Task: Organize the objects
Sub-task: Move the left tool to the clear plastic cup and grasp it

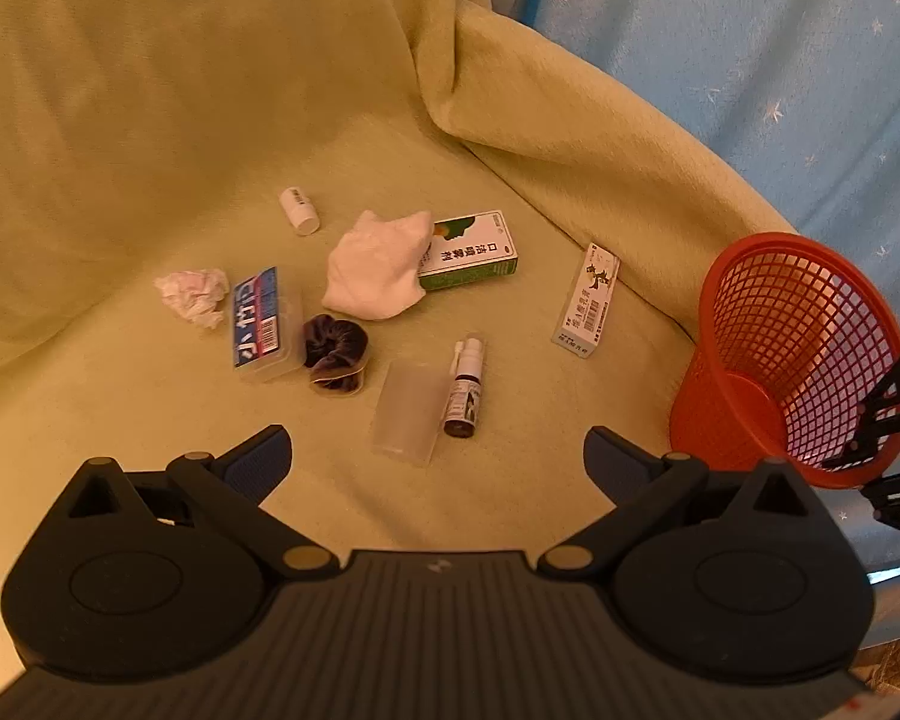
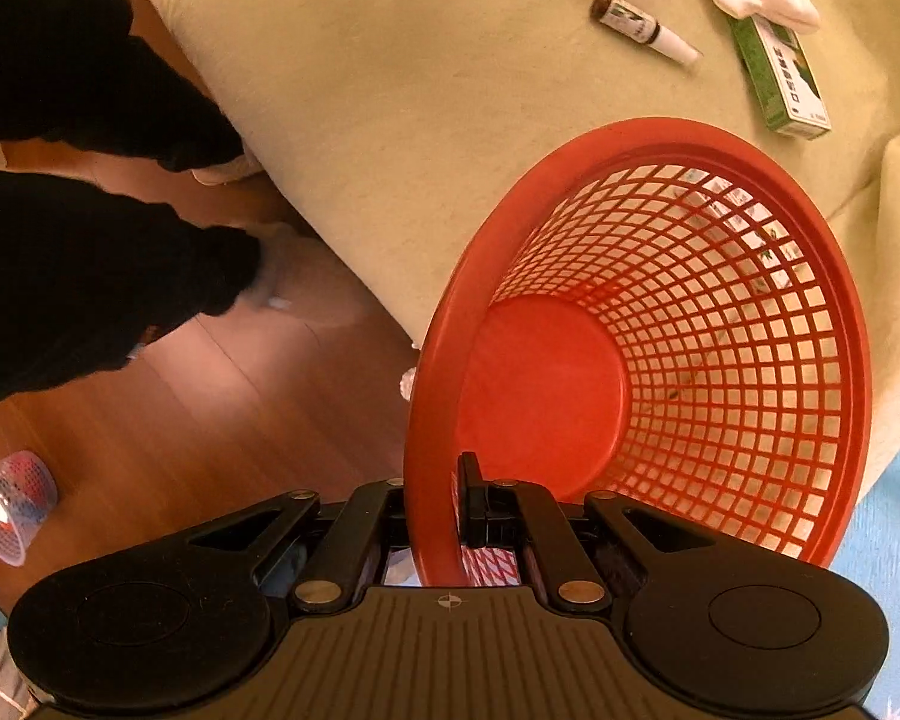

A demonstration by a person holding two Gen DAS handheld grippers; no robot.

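On a seat draped in a yellow-green fleece blanket [image 1: 150,138] lies a scatter of small items. Small white cylindrical plastic bottle [image 1: 299,210], on its side, farthest back. White folded cloth [image 1: 377,267], lapping over one end of a green-and-white cardboard medicine box [image 1: 474,252] that lies flat. Crumpled pink-and-white tissue [image 1: 192,295], just left of a clear plastic case with a blue-and-red label [image 1: 262,324]. Dark purple velvet scrunchie [image 1: 335,355], touching that case's right side. Clear flat plastic lid or sleeve [image 1: 406,414], just beside a brown glass spray bottle with a white nozzle [image 1: 465,390], lying down, nozzle pointing away from the left camera. Narrow white-and-blue cardboard box [image 1: 588,300], flat, between the green box and the basket. Red plastic mesh basket [image 1: 792,360], round, tapering to a solid base, tilted at the blanket's right edge with nothing visible inside. Left gripper [image 1: 437,459]: fingers spread wide, holding nothing, hovering near the clear lid and spray bottle. Right gripper [image 2: 432,516]: fingers pressed together on the basket's solid rim, one outside and one inside the wall. Below the seat: wooden floor [image 2: 198,420], a person's dark trouser legs [image 2: 78,228], and a small translucent mesh cup [image 2: 9,504] on its side.
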